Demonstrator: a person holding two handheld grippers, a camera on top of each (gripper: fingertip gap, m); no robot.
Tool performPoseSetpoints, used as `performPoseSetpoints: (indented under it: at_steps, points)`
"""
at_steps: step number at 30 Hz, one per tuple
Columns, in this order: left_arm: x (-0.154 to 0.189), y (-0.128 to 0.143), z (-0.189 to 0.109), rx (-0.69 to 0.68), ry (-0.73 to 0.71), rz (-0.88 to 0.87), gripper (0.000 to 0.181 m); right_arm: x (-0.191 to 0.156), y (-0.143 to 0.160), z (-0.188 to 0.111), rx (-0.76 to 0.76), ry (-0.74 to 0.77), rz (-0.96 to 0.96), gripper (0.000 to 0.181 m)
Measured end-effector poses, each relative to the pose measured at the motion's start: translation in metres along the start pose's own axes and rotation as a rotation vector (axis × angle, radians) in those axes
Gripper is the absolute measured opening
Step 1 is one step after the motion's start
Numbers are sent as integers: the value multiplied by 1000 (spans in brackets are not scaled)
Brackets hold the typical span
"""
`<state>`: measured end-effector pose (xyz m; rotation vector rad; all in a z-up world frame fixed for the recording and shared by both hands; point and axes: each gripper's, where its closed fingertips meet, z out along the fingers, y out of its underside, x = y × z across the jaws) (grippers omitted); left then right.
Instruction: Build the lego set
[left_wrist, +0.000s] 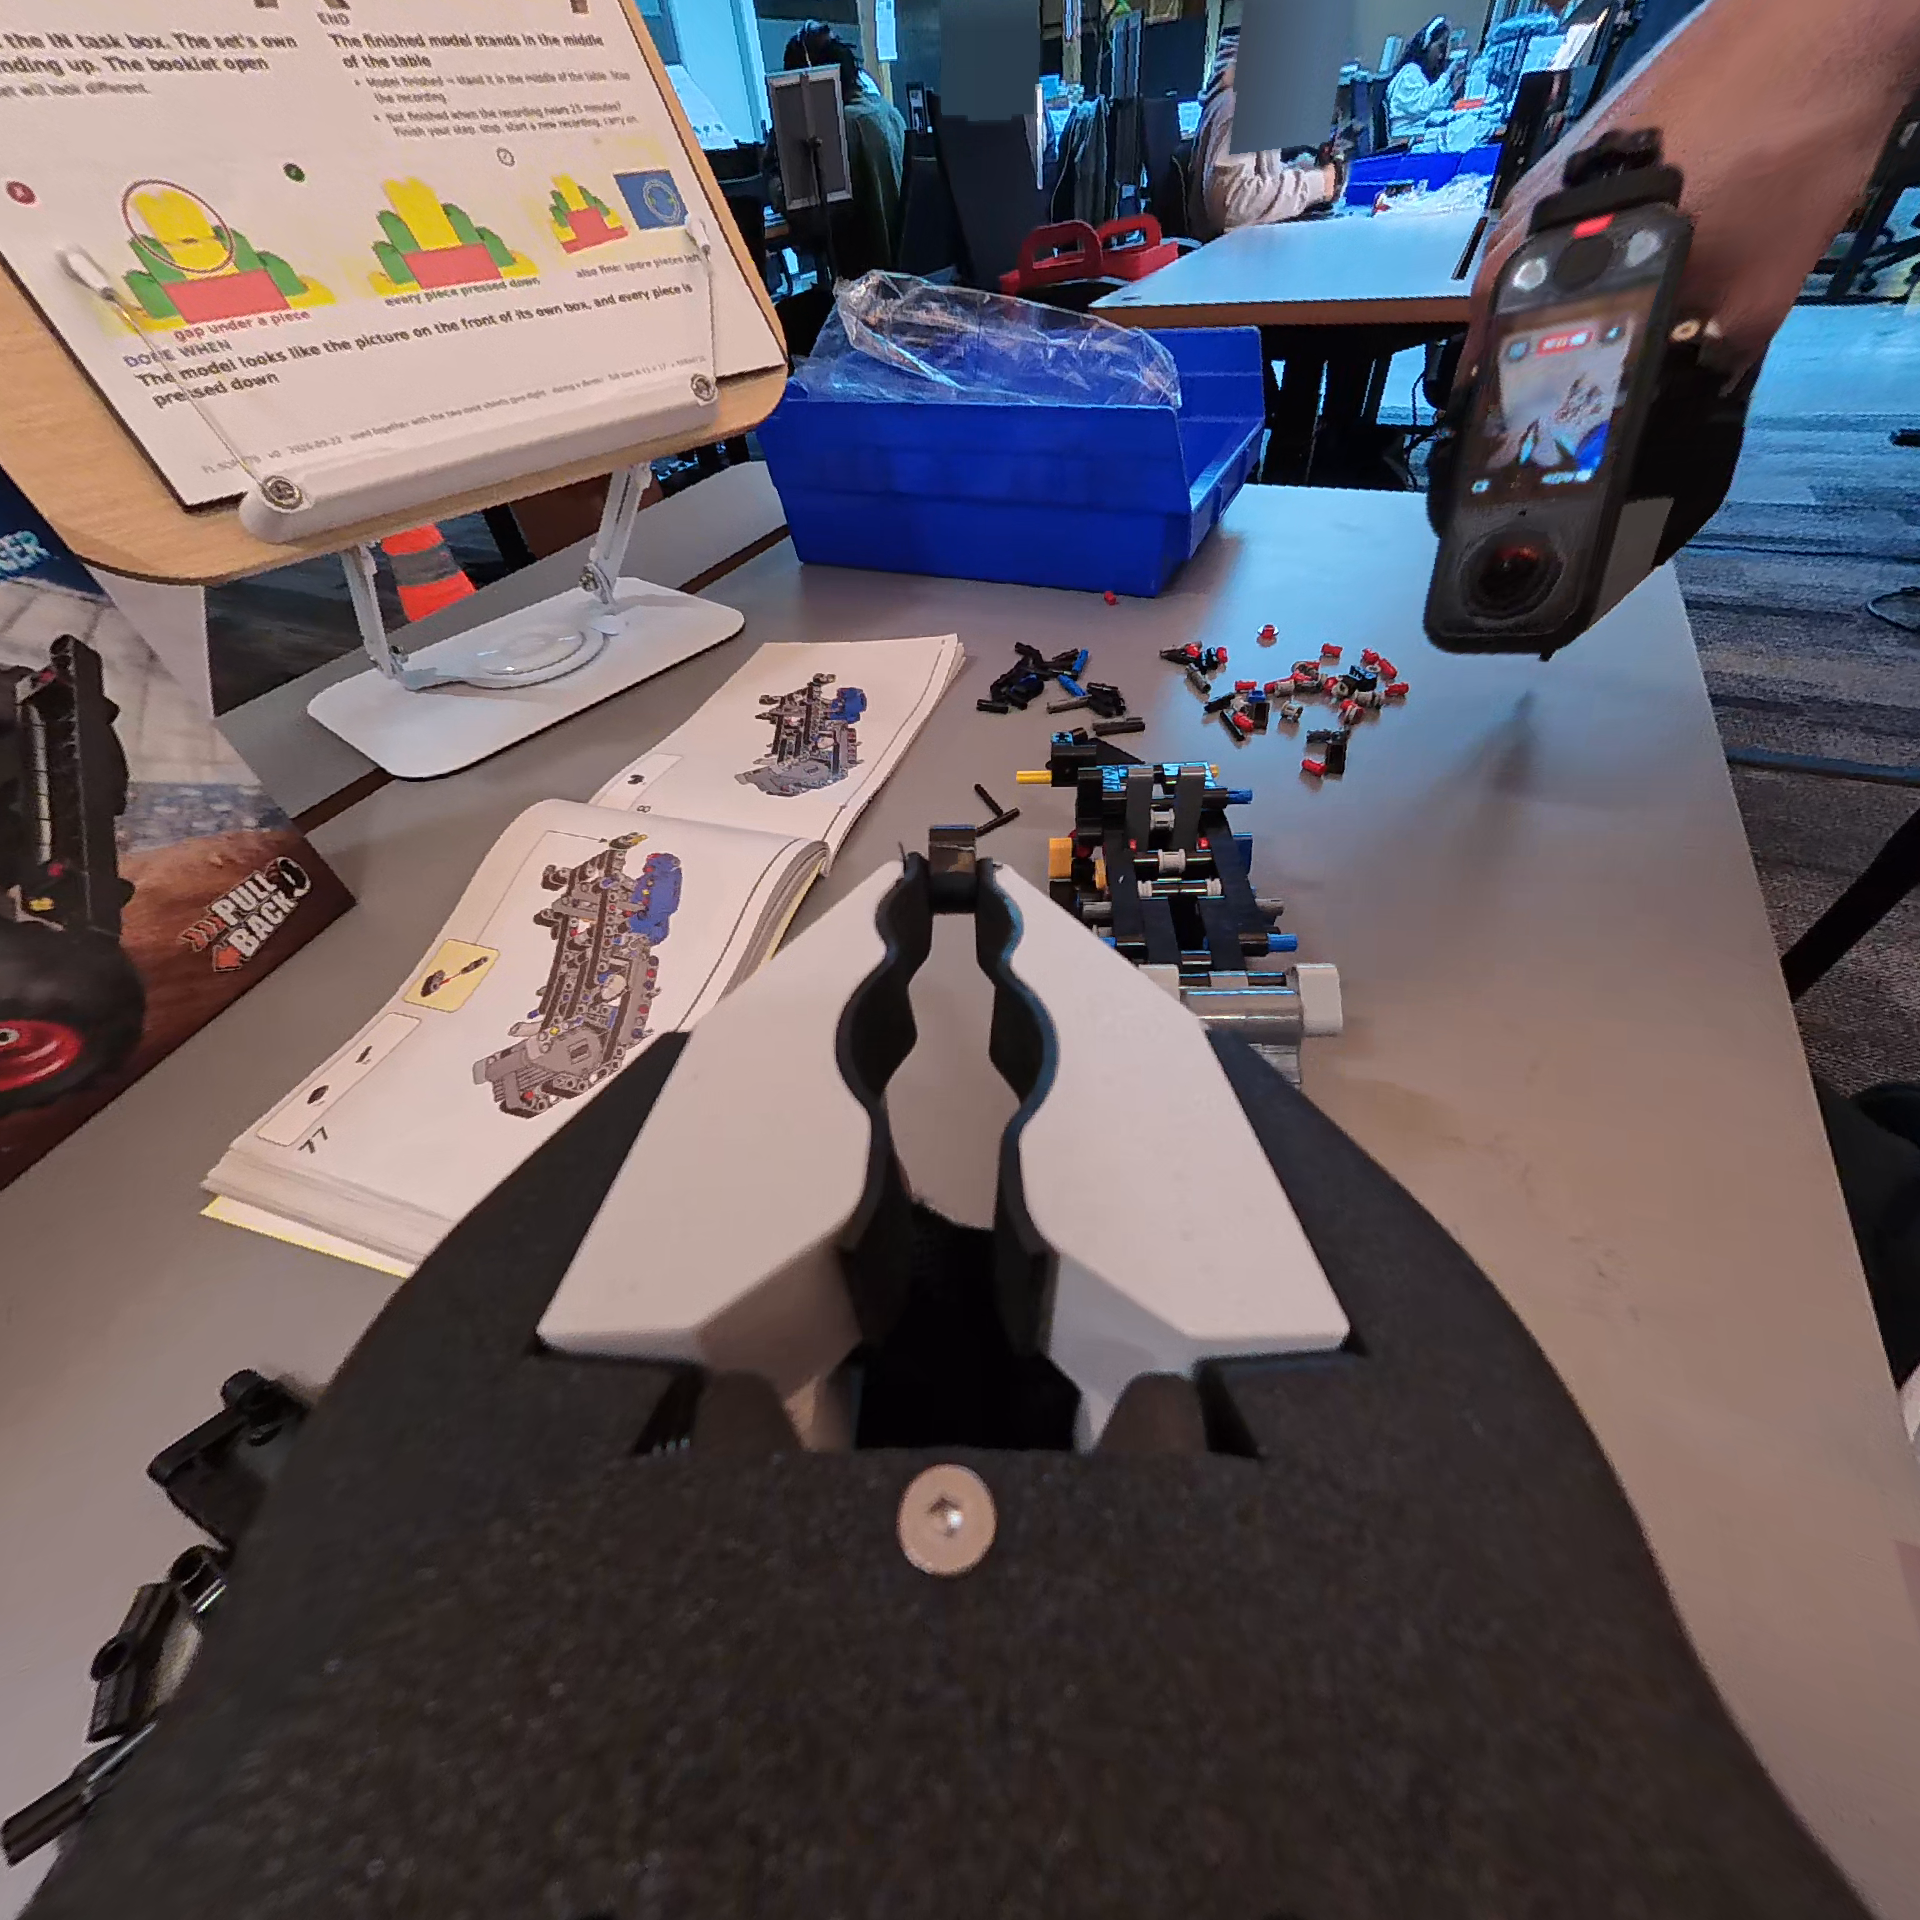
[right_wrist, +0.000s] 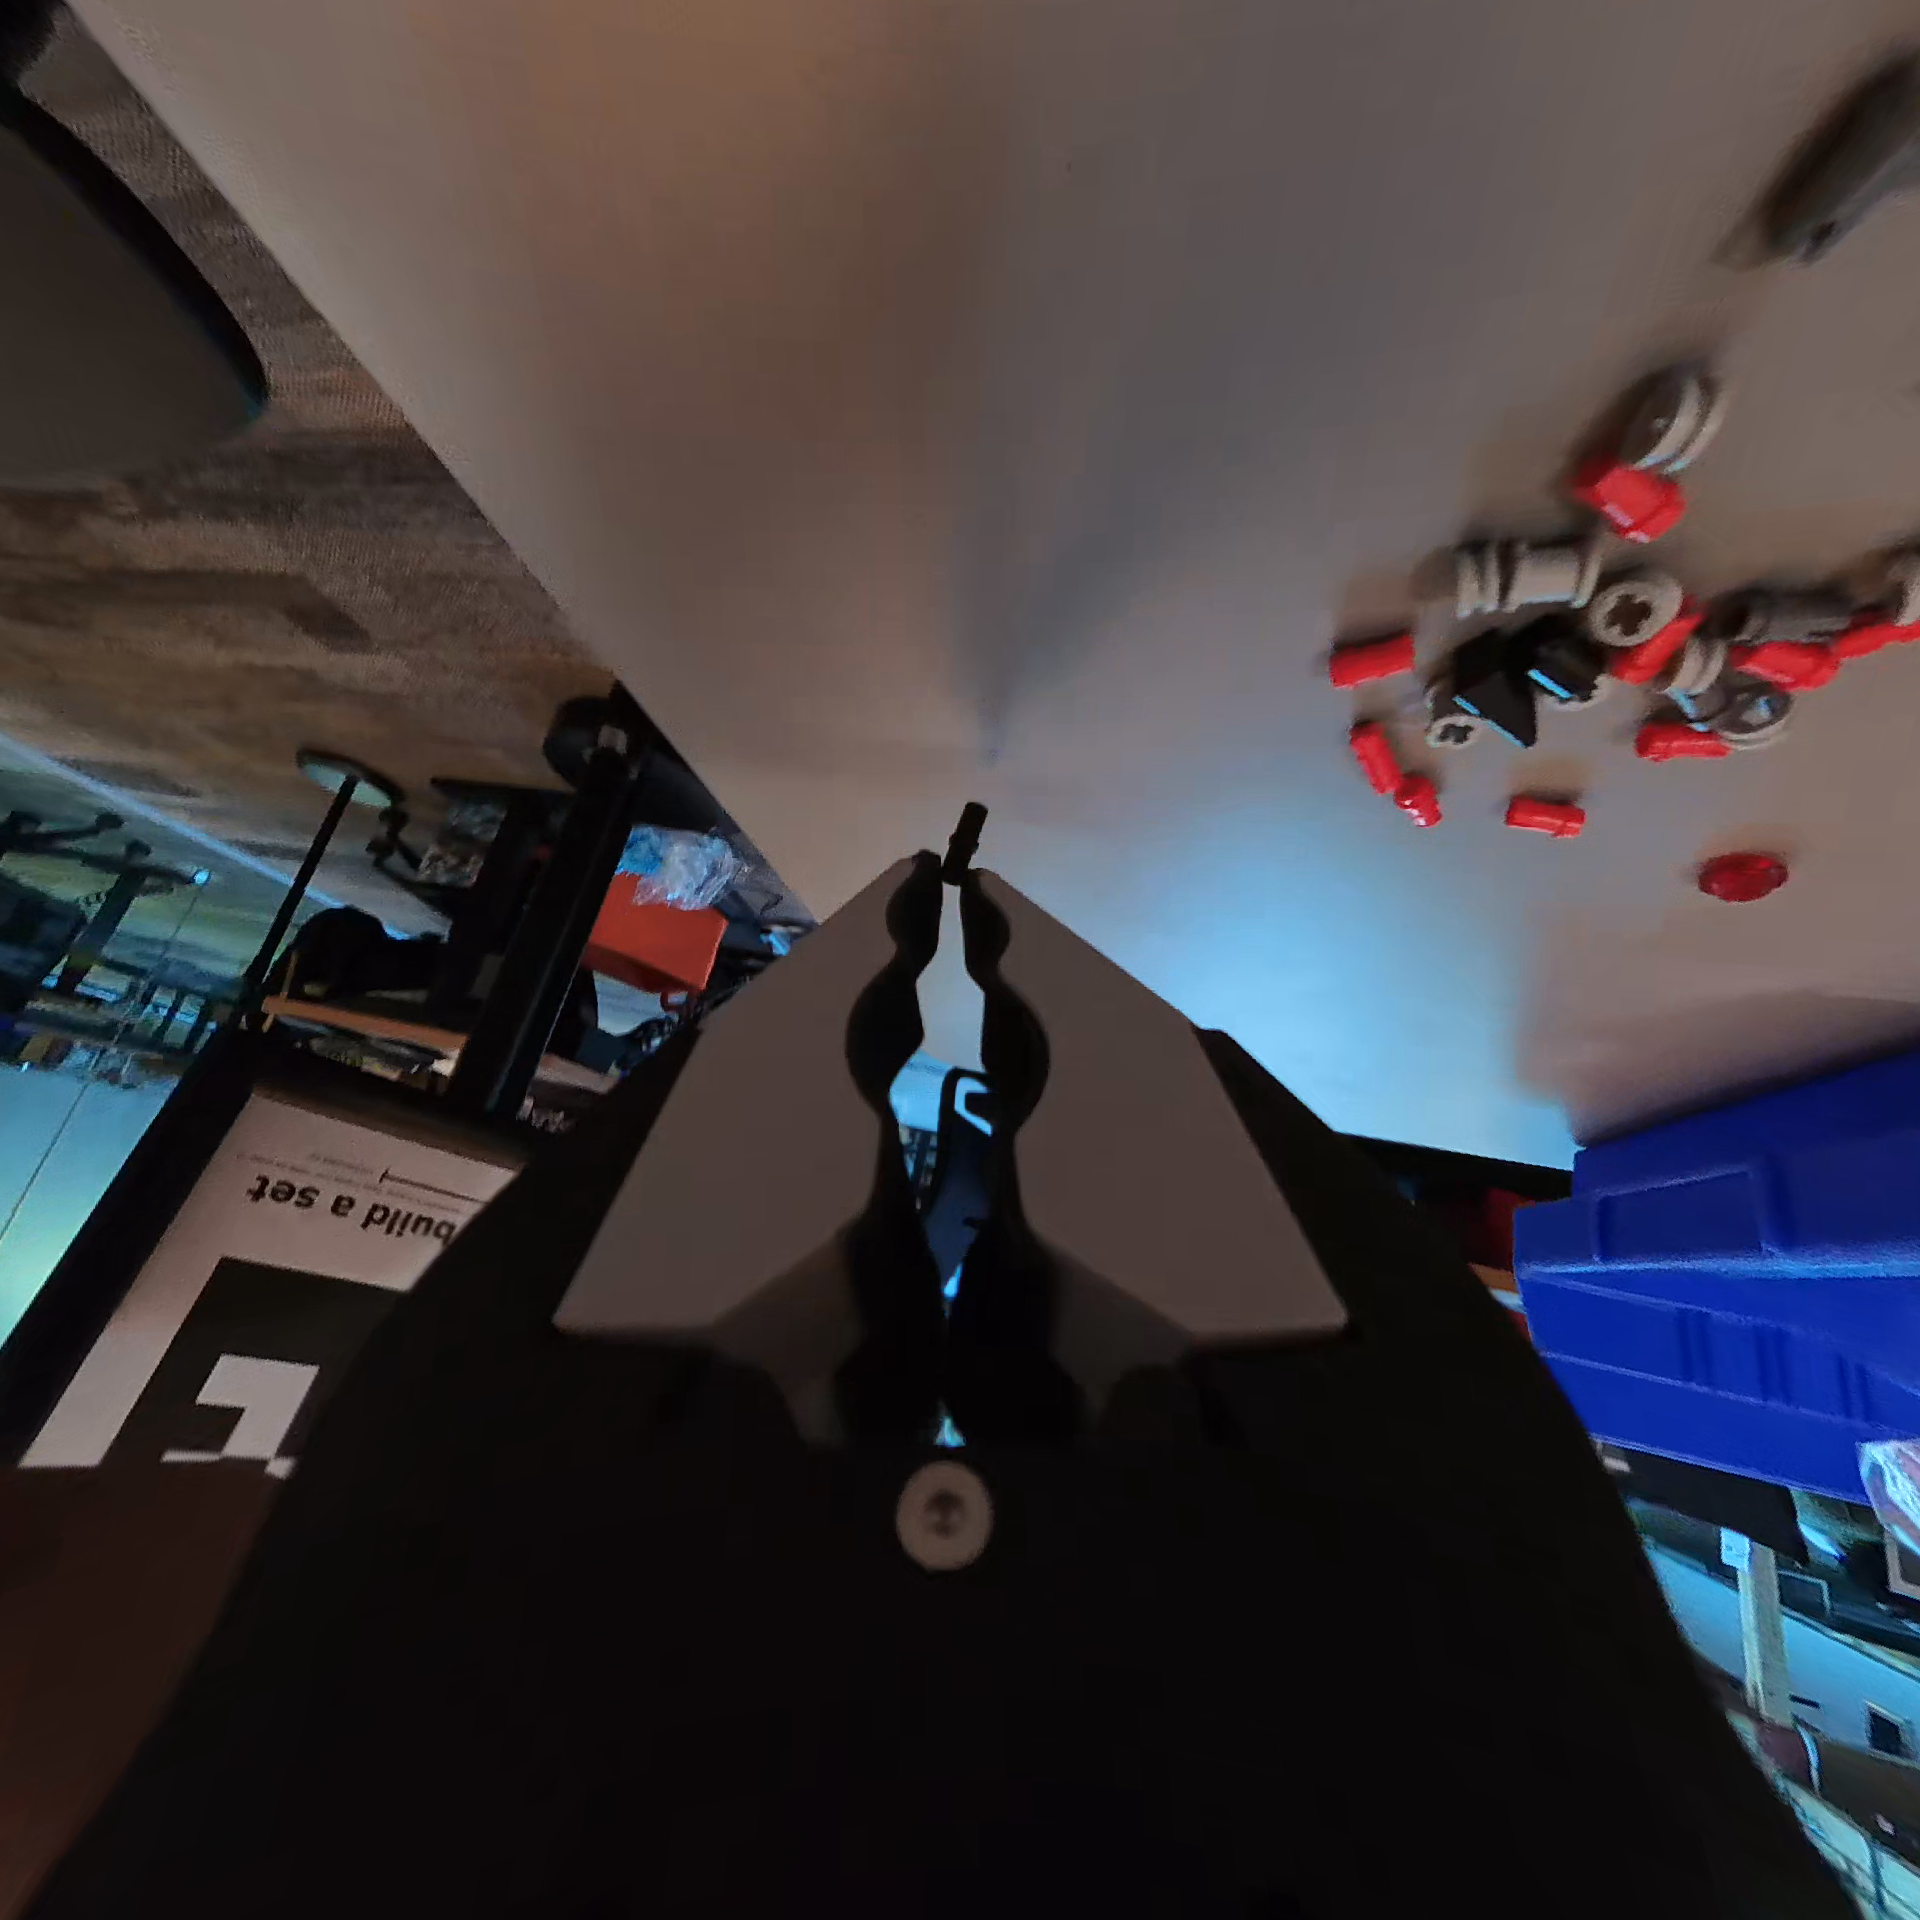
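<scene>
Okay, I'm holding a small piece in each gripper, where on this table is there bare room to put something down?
Bare grey table lies right of the half-built model, out to the table's right edge. It's crowded farther back: red and grey pieces, black pins and the blue bin. The open booklet fills the left.

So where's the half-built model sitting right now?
In the left wrist view, the half-built model lies on the grey table, just right of the left gripper tips, between the open booklet and the scattered red pieces.

Black-framed lego chassis (left_wrist: 1169, 883) flat on table (left_wrist: 1507, 1039)
</scene>
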<state>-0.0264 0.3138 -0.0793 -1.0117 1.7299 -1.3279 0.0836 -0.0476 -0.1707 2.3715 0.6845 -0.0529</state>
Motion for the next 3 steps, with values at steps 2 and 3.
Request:
performPoseSetpoints:
  at_steps: [2, 3]
  points:
    - [0, 0, 0, 1, 0, 0, 6, 4, 5, 4, -39, 0, -7, 4]
    - [0, -1, 0, 1, 1, 1, 6, 5, 7, 5, -46, -2, -11, 4]
